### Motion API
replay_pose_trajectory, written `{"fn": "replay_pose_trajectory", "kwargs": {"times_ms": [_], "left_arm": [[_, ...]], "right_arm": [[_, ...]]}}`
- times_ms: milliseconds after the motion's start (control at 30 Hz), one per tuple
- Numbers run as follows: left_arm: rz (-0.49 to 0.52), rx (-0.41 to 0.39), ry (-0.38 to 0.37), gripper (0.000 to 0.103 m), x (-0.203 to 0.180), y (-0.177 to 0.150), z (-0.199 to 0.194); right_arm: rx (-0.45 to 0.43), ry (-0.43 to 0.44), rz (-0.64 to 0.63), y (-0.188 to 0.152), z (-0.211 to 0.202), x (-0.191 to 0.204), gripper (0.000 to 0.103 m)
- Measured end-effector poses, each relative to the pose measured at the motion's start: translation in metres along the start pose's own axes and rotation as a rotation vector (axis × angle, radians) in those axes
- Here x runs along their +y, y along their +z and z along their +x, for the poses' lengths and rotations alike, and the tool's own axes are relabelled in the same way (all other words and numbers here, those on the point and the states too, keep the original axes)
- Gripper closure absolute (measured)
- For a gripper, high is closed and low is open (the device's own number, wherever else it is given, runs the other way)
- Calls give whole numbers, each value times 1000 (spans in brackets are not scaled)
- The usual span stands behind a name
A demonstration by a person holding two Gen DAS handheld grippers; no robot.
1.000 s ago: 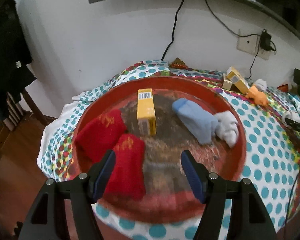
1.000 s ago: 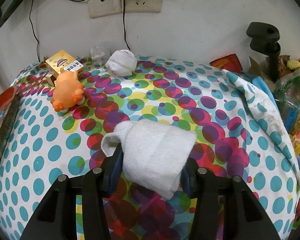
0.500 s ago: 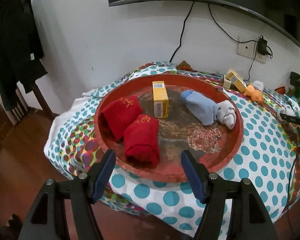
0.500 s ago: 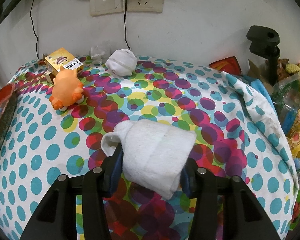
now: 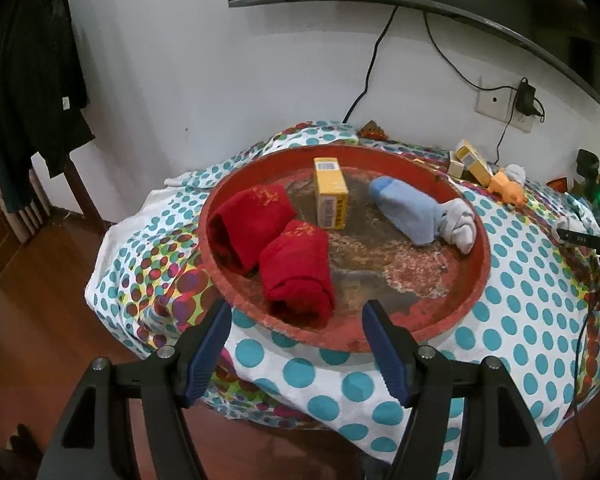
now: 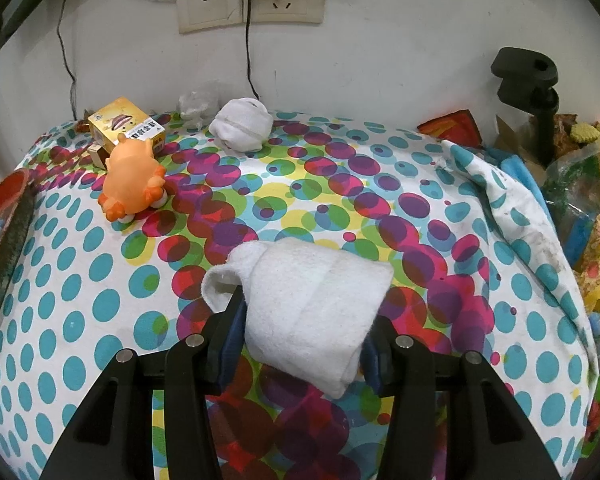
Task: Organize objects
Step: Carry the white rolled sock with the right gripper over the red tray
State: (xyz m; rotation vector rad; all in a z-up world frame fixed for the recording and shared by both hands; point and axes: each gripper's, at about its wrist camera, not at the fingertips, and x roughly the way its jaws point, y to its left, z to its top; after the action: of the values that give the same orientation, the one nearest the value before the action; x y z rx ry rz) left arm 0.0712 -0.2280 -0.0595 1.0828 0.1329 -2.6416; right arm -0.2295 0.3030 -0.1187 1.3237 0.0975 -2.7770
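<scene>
My right gripper (image 6: 300, 332) has its jaws clamped on a rolled white towel (image 6: 312, 304) above the polka-dot bench (image 6: 80, 280). My left gripper (image 5: 296, 340) hangs with jaws apart, empty, before the round red tray (image 5: 452, 320). The tray holds two red rolled cloths (image 5: 296, 272), a yellow carton (image 5: 331, 196) and blue-grey socks (image 5: 412, 212). The orange toy (image 6: 134, 180), yellow printed box (image 6: 126, 126) and white sock ball (image 6: 242, 124) remain outside. Their print is unreadable.

The left wrist view hung off the surface's edge, looking down across the red tray (image 5: 476, 280) toward the wall. The right wrist view sat low and close over the surface, facing the wall. Both caught the orange toy (image 5: 506, 186) (image 6: 134, 184).
</scene>
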Motion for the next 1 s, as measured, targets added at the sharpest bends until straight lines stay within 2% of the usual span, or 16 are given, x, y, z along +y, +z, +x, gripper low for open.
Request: {"fn": "replay_pose_trajectory", "kwargs": {"times_ms": [100,300,467,567,767,1000], "left_arm": [[-4,22,13,33,6,-3,7],[14,7,59,33,15,-4,8],[-11,6,30,33,20,-2,6],[-14,1,26,33,19,-1,4],[-16,-1,17,33,18,0,3],[-25,0,14,33,19,0,2]], "right_arm": [[-3,-43,10,-1,-7,4,60],[-39,-25,17,-8,-29,24,61],[-53,-3,-25,-14,-45,41,61],[-69,18,-40,-20,-60,51,61],[-73,83,-76,-16,-58,104,61],[-81,183,-133,-28,-89,144,61]]}}
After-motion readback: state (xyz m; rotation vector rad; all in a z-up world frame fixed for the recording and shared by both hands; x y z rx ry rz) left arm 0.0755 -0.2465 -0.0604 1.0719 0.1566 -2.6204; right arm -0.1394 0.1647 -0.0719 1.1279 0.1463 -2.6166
